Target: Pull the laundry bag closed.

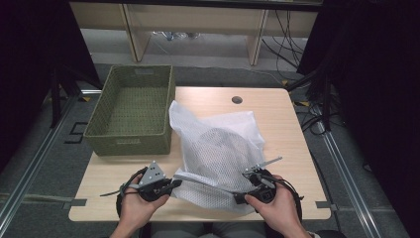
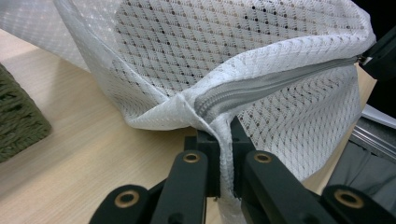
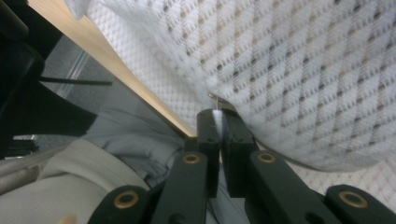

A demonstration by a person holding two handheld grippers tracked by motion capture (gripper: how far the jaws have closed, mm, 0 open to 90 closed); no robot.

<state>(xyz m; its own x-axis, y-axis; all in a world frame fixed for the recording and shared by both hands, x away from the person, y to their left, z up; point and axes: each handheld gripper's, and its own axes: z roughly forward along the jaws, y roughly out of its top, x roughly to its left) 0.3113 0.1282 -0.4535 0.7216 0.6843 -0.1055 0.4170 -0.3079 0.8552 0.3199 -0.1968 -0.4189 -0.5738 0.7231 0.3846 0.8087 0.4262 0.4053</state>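
A white mesh laundry bag [image 1: 218, 144] lies on the wooden table [image 1: 289, 119], with a dark rounded shape showing through the mesh. Its grey zipper [image 1: 205, 182] runs along the near edge. My left gripper [image 1: 176, 182] is shut on the bag's left corner at the zipper's end. In the left gripper view the jaws [image 2: 225, 135] pinch the bag's seam [image 2: 219, 123] just below the zipper [image 2: 261, 86]. My right gripper [image 1: 239, 197] is shut on the bag's right near edge. In the right gripper view the jaws [image 3: 218, 116] clamp the mesh [image 3: 303, 70] beside a small metal zipper pull [image 3: 213, 96].
A green woven basket [image 1: 133, 109] stands empty at the table's far left and reaches past its edge. A round cable hole [image 1: 236, 99] sits near the far edge. The person's lap [image 3: 130, 140] lies below the near edge. Metal rails [image 1: 346, 168] flank the table.
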